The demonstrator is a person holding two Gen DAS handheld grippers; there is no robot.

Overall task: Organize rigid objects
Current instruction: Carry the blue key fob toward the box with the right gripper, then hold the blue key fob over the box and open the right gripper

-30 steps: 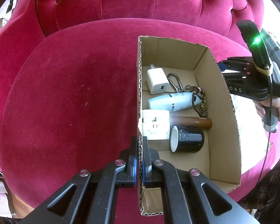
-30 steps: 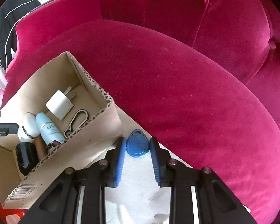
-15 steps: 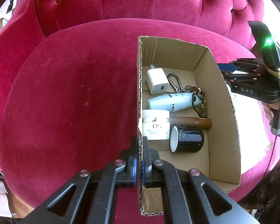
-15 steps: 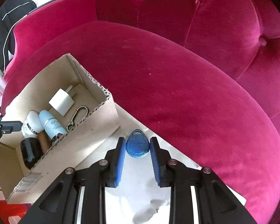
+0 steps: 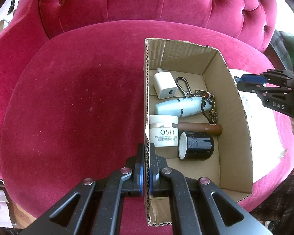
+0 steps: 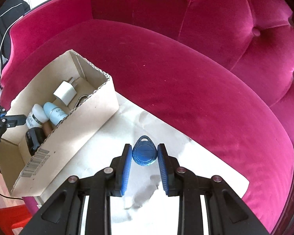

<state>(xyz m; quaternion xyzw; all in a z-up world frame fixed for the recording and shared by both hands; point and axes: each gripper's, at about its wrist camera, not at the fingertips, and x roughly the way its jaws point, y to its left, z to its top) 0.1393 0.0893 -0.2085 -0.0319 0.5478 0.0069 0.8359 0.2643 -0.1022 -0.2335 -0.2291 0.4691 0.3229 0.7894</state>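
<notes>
Jaws of right gripper (image 6: 144, 157) clamp key fob (image 6: 144, 154).

Daylight floods my feeds from the right of the left wrist view, blowing out the upper right corner to white. The white sheet (image 6: 100, 156) glares, nearly featureless. The cardboard box (image 5: 239, 137) walls throw soft shadow over its floor. Both pictures are sharp at centre; the fisheye bends the red sofa (image 6: 186, 78) and darkens every corner to black.
</notes>
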